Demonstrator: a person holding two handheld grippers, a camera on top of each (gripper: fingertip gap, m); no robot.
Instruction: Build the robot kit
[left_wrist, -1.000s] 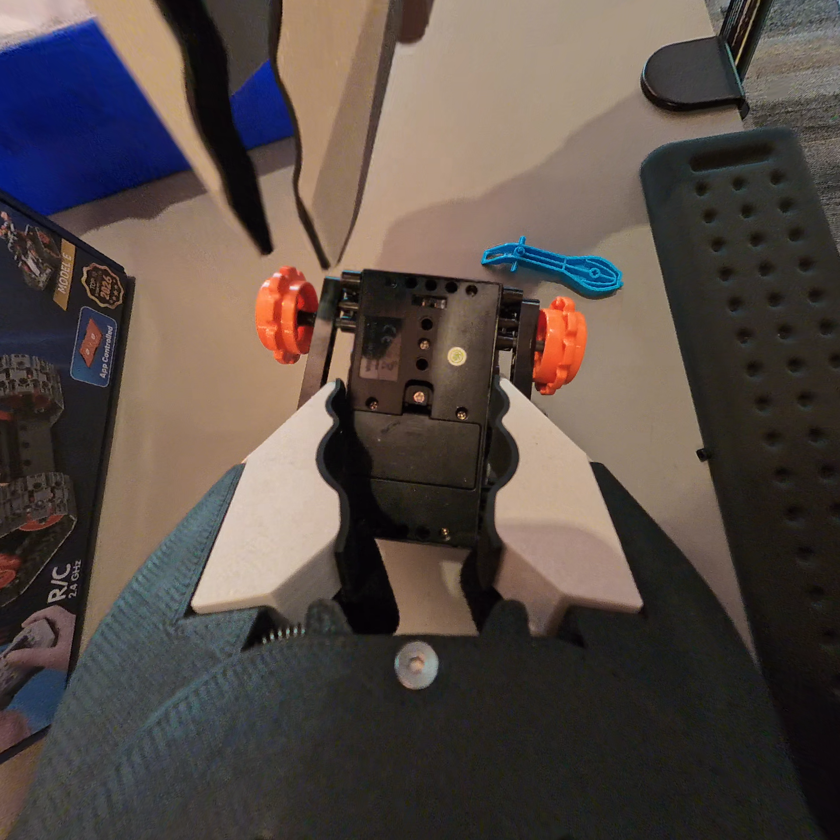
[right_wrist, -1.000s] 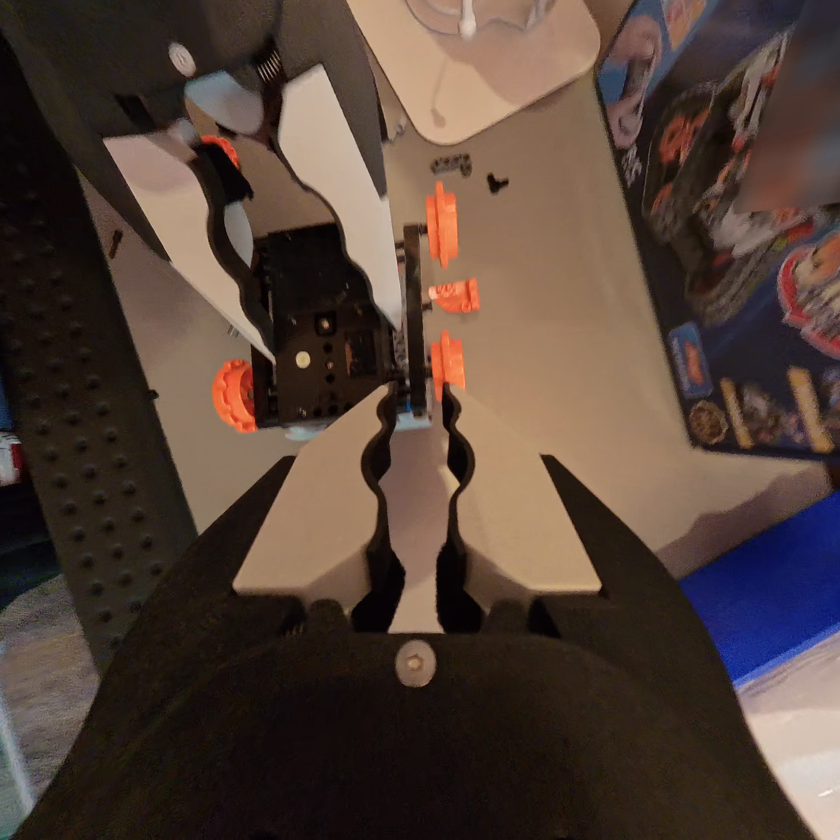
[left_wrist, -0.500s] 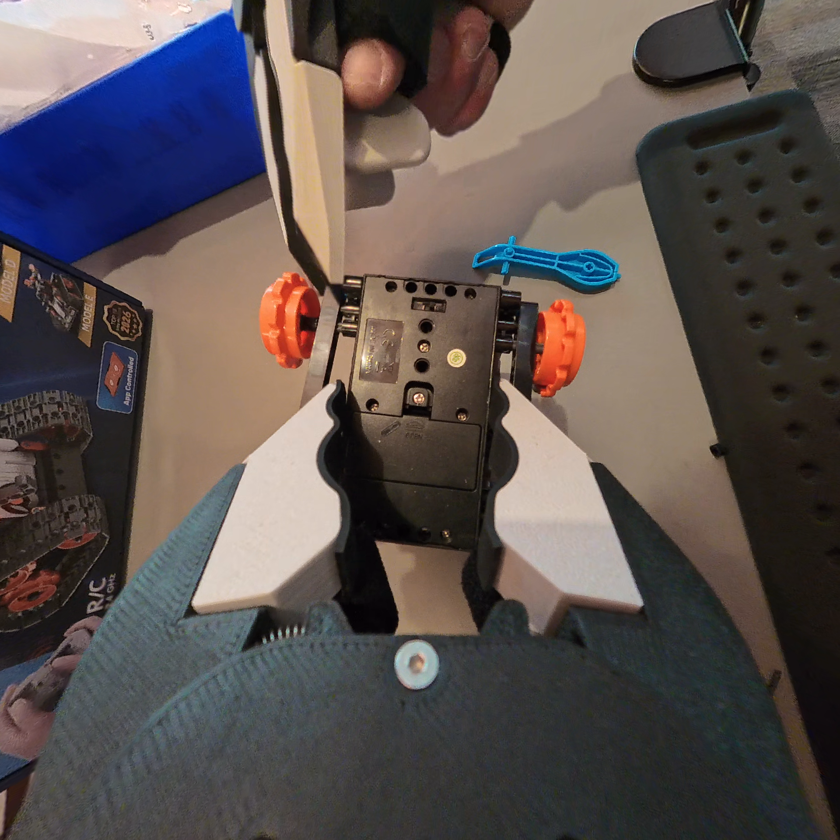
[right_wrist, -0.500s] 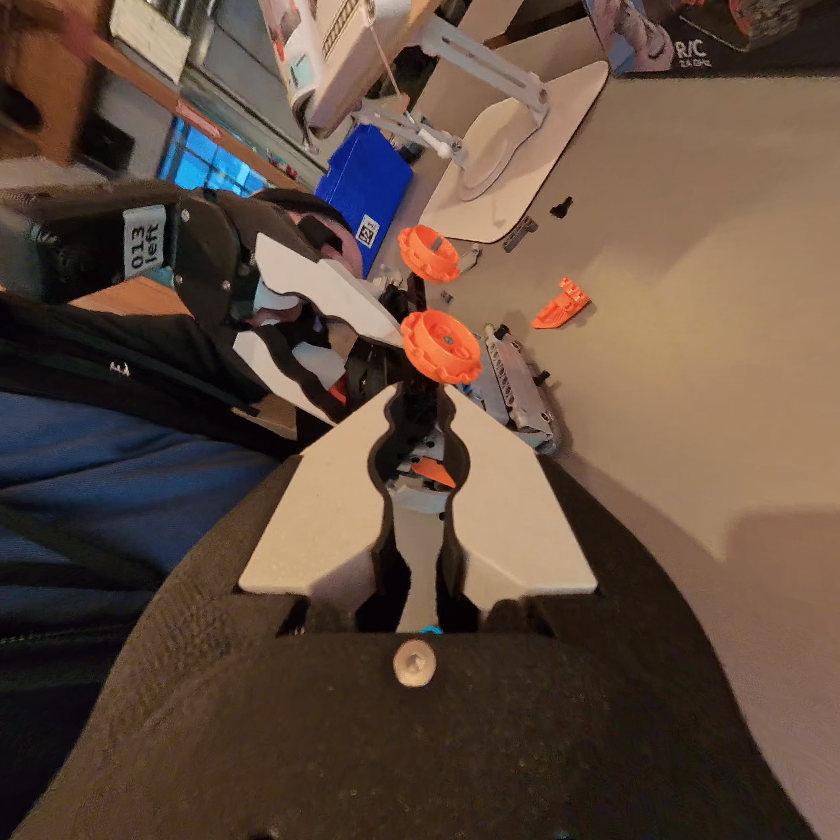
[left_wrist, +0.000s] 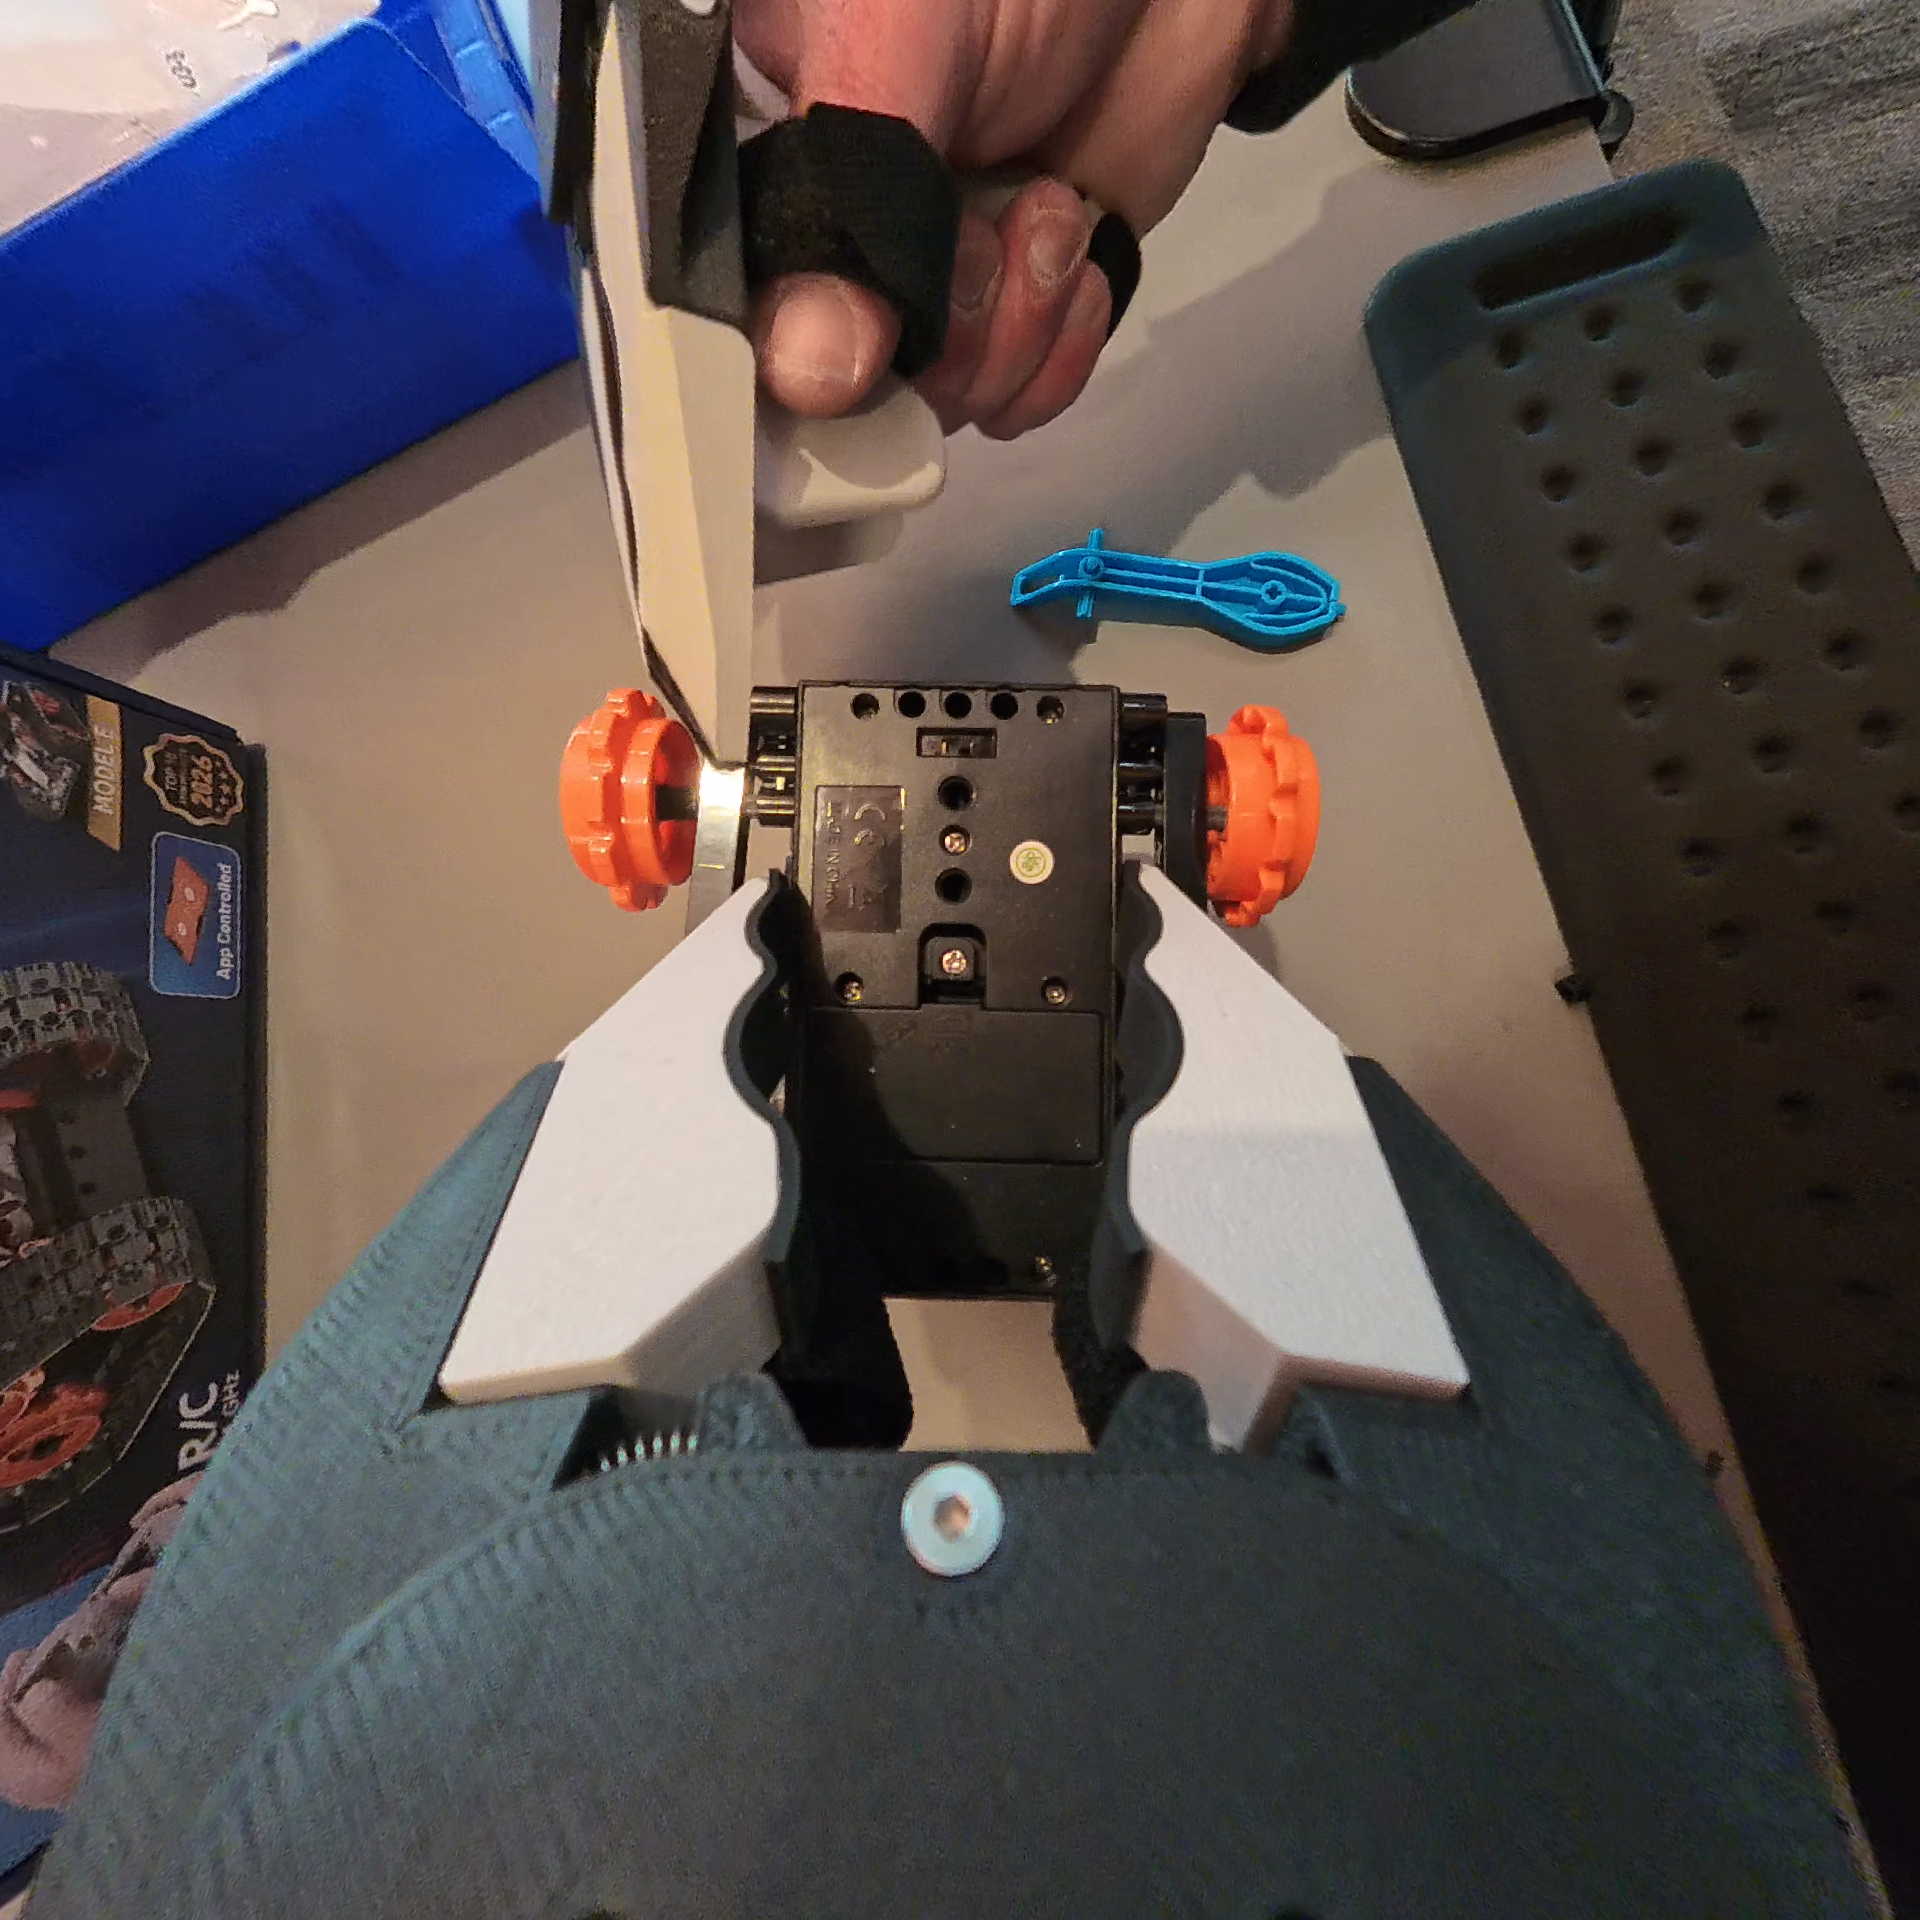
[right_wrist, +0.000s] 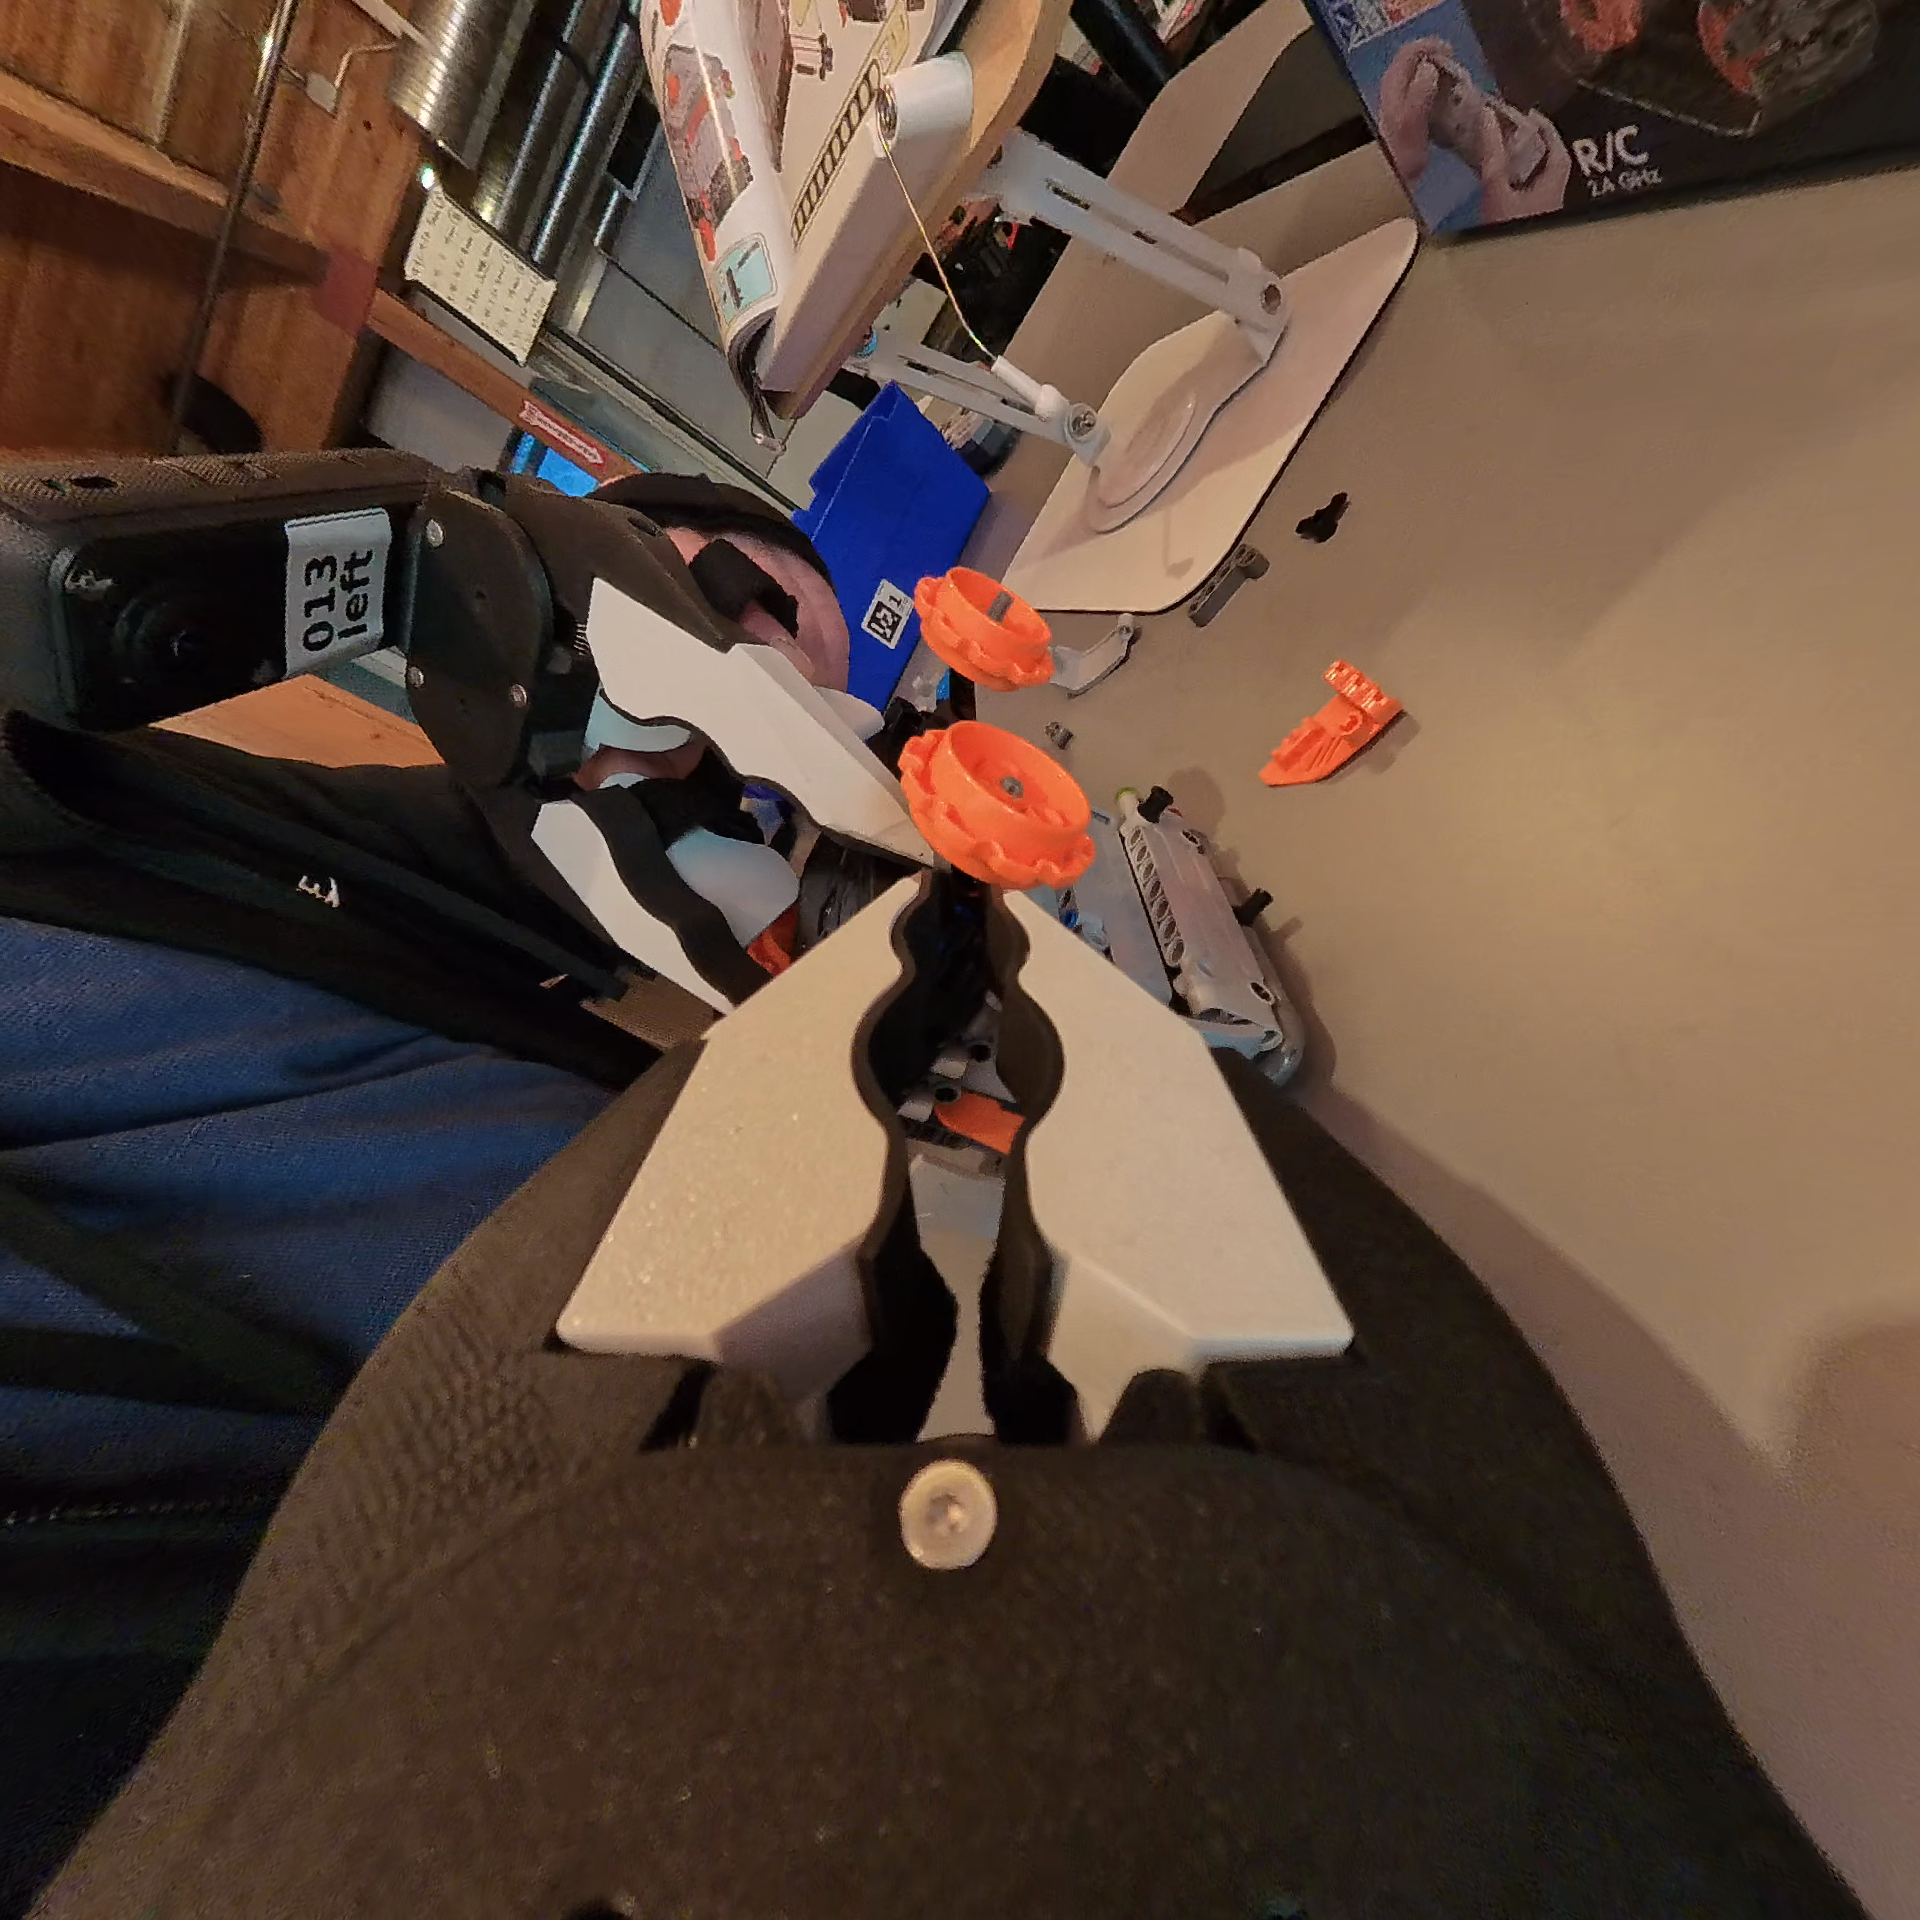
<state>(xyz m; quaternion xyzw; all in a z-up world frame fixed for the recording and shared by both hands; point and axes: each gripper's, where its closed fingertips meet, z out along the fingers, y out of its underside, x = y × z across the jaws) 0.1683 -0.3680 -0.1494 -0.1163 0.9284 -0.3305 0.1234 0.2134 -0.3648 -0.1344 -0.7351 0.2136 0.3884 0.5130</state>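
My left gripper (left_wrist: 953, 883) is shut on the black motor box (left_wrist: 951, 935) of a toy chassis, holding it by both sides above the table. Orange wheels sit on its left (left_wrist: 623, 798) and right (left_wrist: 1259, 812) ends. My right gripper shows edge-on in the left wrist view (left_wrist: 707, 727), held by a hand (left_wrist: 935, 208), with its tips between the left wheel and the box. In the right wrist view the right gripper (right_wrist: 964, 894) is shut on the chassis side frame (right_wrist: 961, 935), just below an orange wheel (right_wrist: 995, 805); a second wheel (right_wrist: 982, 629) is behind.
A blue plastic tool (left_wrist: 1174, 587) lies on the beige table (left_wrist: 416, 675). A black perforated pad (left_wrist: 1714, 727) is at the right, a blue bin (left_wrist: 260, 312) and a toy box (left_wrist: 114, 1091) at the left. An orange piece (right_wrist: 1330, 740), a grey beam assembly (right_wrist: 1195, 914) and a white stand base (right_wrist: 1195, 436) lie beyond.
My right gripper has turned edge-on and closed on the chassis side frame by the left wheel. My left gripper has kept its hold on the black box.
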